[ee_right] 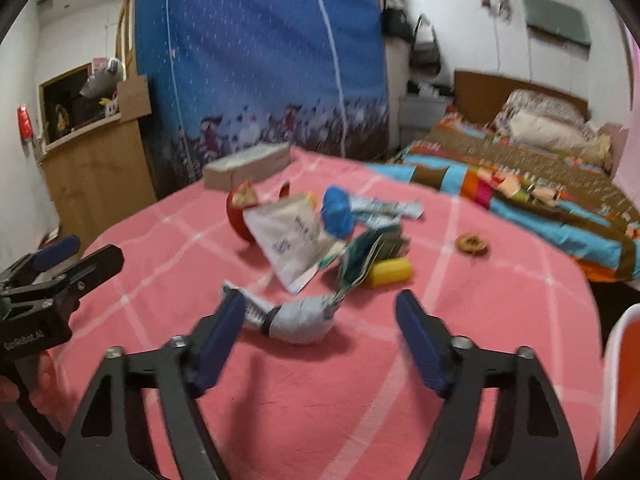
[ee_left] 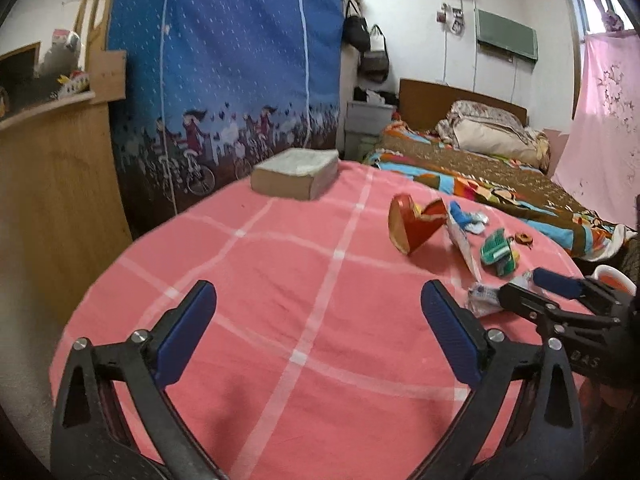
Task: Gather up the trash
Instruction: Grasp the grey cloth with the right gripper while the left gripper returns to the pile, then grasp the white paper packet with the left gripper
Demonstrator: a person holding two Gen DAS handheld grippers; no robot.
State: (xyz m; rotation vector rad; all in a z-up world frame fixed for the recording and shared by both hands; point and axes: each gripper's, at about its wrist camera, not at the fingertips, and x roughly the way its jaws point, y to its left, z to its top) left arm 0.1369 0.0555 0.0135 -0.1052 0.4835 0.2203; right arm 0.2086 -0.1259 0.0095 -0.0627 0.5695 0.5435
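Trash lies on a table with a pink checked cloth (ee_right: pixel 360 400). A crumpled grey-white wrapper (ee_right: pixel 300 318) lies just ahead of my open right gripper (ee_right: pixel 320 320), between its fingers. Behind it lie a white pouch (ee_right: pixel 292 236), a blue crumpled wrapper (ee_right: pixel 336 210), a green packet (ee_right: pixel 372 252), a yellow piece (ee_right: pixel 390 272), a red apple remnant (ee_right: pixel 240 212) and a small brown ring (ee_right: pixel 472 245). My left gripper (ee_left: pixel 318 308) is open and empty over bare cloth. In its view the right gripper (ee_left: pixel 532 286) is at the grey wrapper (ee_left: pixel 482 300).
A thick book (ee_left: pixel 296 174) lies at the table's far edge. A red-and-white bin rim (ee_right: pixel 618 380) shows at the right edge. A blue wardrobe cover (ee_left: pixel 224 72), a wooden cabinet (ee_left: pixel 52 200) and a bed (ee_left: pixel 500 176) surround the table.
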